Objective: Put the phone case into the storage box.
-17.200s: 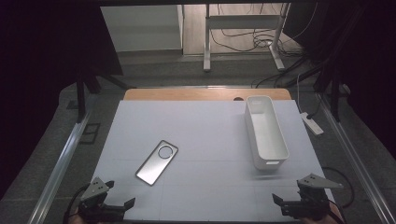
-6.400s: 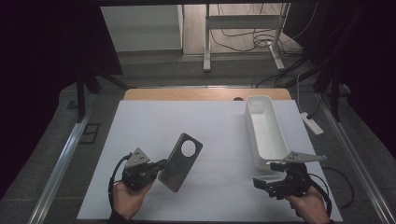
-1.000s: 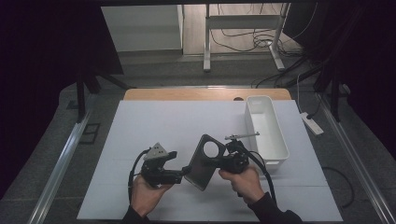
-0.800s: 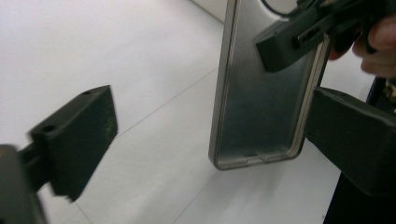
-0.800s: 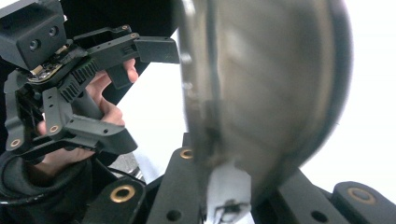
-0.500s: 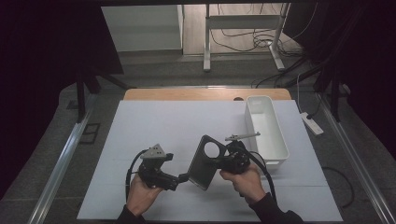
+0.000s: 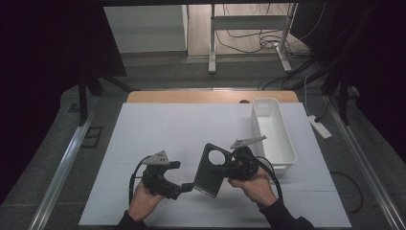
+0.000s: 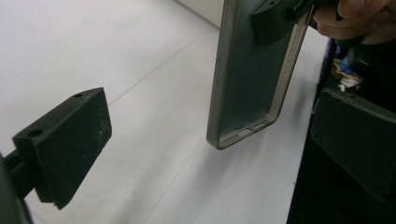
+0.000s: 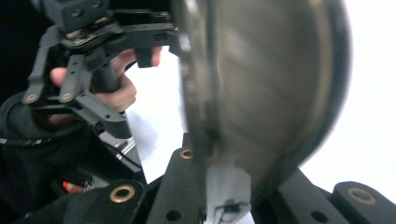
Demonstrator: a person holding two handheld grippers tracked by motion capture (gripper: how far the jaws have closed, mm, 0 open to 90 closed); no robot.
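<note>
Black grippers (image 7: 189, 186), seemingly dark sleeves (image 7: 282, 221)

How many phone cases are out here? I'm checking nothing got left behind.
1. The phone case is held upright above the table mat, clamped by the right claw; the white bin's inside looks empty.

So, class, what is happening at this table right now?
A person is passing a grey phone case between two tools above the white table. The right hand-held gripper grips it near the camera hole, holding it upright. The left hand-held gripper has just opened and let go. A white bin waits on the right.
</note>
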